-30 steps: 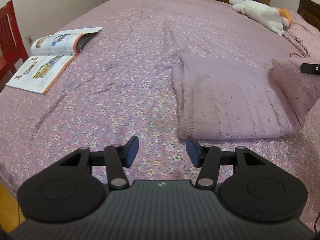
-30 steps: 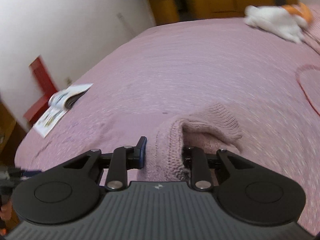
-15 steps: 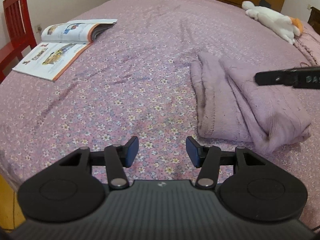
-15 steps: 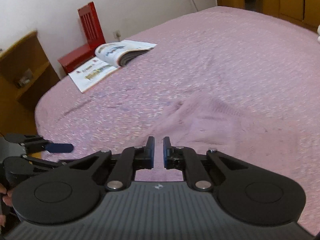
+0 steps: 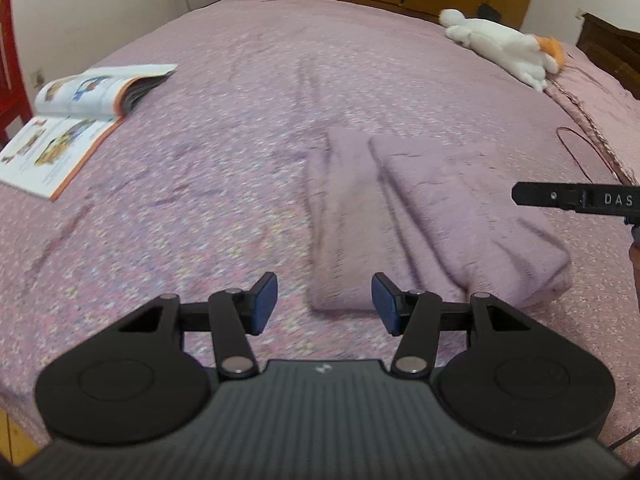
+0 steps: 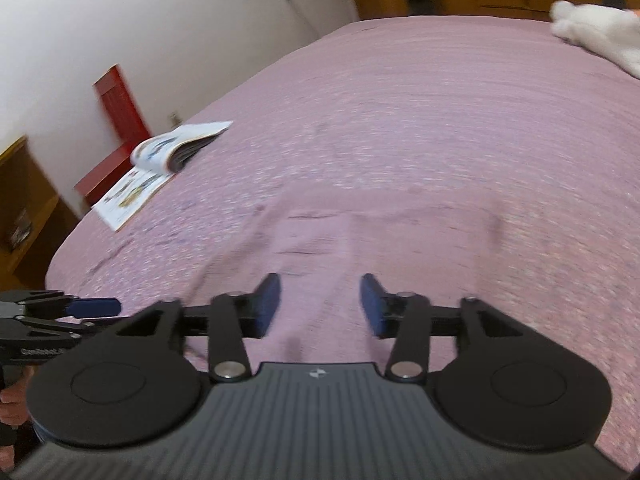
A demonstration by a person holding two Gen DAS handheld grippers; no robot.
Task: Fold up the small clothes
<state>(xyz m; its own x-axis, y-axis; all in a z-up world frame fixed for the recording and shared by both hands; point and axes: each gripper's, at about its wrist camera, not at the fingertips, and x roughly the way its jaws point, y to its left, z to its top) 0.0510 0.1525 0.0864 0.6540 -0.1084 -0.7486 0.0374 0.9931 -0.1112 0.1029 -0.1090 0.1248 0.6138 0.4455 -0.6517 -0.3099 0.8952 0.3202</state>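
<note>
left tool (image 5: pixel 324 304): sitting low centre of the left wrist frame, fingers spread wide, gripping nothing, hovering over the bed (image 5: pixel 240 184).
right tool (image 6: pixel 320 306): sitting low centre of the right wrist frame, fingers likewise spread, holding nothing; its side is also showing at the right edge of the left wrist frame.
lilac knit garment (image 5: pixel 420 216): lying folded on the bed, centre to right of the left wrist frame, its near edge just beyond the left tool's blue pads (image 5: pixel 266 302); in the right wrist frame it is blurring into the bedspread, probably the paler patch just beyond the fingers.
open picture book (image 5: pixel 80 120): resting at the left of the frame, well apart from the garment.
white plush toy (image 5: pixel 504 46): lying at upper right.
red chair (image 6: pixel 116 128): standing at the left of the right wrist frame, beside the bed.
</note>
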